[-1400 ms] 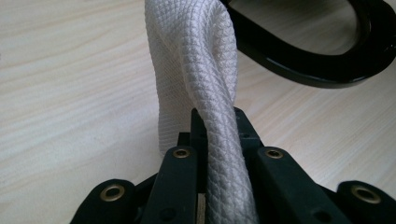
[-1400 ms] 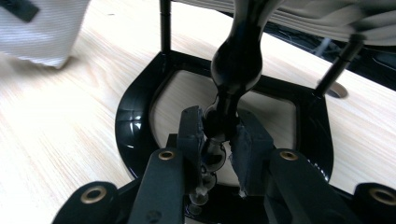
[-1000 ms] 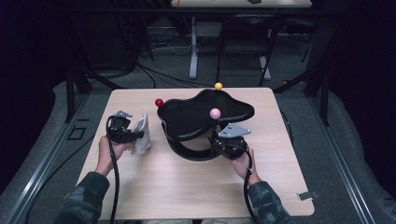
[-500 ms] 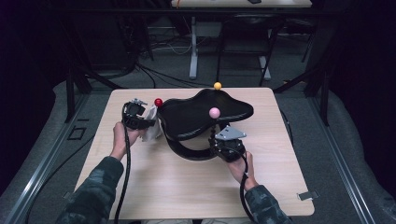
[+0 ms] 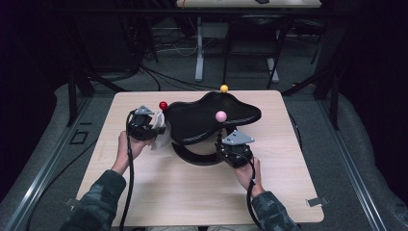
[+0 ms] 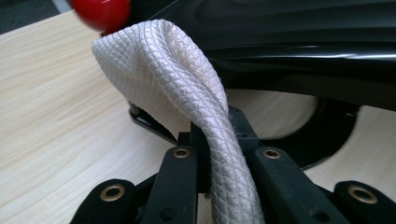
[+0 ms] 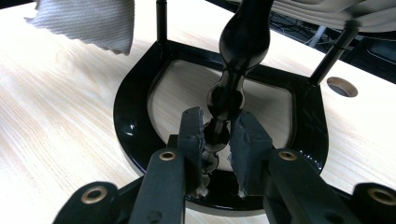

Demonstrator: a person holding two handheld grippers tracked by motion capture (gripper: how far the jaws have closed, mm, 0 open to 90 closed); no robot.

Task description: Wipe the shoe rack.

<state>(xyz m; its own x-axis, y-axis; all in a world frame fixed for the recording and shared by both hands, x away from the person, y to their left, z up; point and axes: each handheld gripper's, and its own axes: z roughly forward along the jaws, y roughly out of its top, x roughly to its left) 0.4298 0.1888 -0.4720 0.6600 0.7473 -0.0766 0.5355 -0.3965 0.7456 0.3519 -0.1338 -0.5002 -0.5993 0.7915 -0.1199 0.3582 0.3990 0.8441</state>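
Note:
A black two-tier stand stands mid-table: a glossy wavy top tray (image 5: 211,120) over a ring base (image 5: 197,158). Red (image 5: 163,105), pink (image 5: 221,116) and yellow (image 5: 224,88) balls top its posts. My left gripper (image 5: 156,130) is shut on a white waffle-textured cloth (image 5: 161,137), held against the tray's left edge just below the red ball. In the left gripper view the cloth (image 6: 177,74) drapes up from the jaws (image 6: 218,130) to the tray's rim (image 6: 303,42). My right gripper (image 7: 217,130) is shut on the stand's black turned post (image 7: 236,60), above the ring base (image 7: 135,116).
The light wooden table (image 5: 192,192) has bare room in front of the stand and at both sides. A round hole (image 7: 342,86) sits in the tabletop beyond the base. Desk legs and cables lie on the dark floor behind the table.
My left gripper has carried the cloth rightward and away from the person, from the table's left part to the tray's left edge by the red ball. The right gripper has stayed on the post.

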